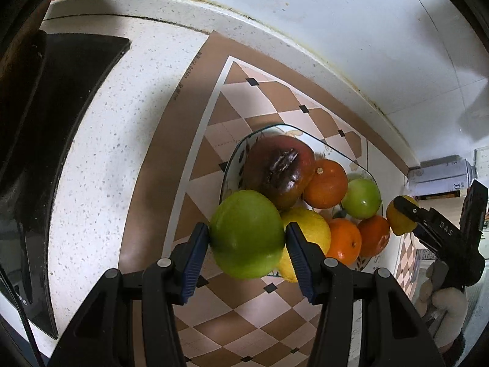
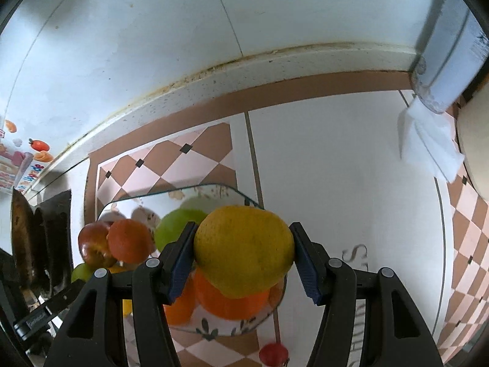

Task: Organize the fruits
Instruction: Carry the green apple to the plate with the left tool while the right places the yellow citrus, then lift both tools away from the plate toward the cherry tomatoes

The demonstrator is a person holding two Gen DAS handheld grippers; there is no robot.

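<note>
My left gripper [image 1: 247, 235] is shut on a green apple [image 1: 247, 235] and holds it above the near left rim of a glass fruit bowl [image 1: 330, 145]. The bowl holds a bruised red mango [image 1: 279, 168], oranges [image 1: 325, 183], another green apple [image 1: 361, 198] and a lemon [image 1: 311, 224]. My right gripper [image 2: 243, 250] is shut on a yellow lemon [image 2: 243, 250] above the same bowl [image 2: 214, 188]; it also shows in the left wrist view [image 1: 400, 218] at the bowl's right. A small red fruit [image 2: 273, 354] lies on the mat in front of the bowl.
A checkered mat [image 1: 226, 128] covers the speckled counter [image 1: 101, 153]. A black stove [image 1: 45, 122] is at the left. The white tiled wall [image 2: 152, 46] runs behind. A spray can [image 2: 443, 70] and white tissue [image 2: 428, 143] are at the far right.
</note>
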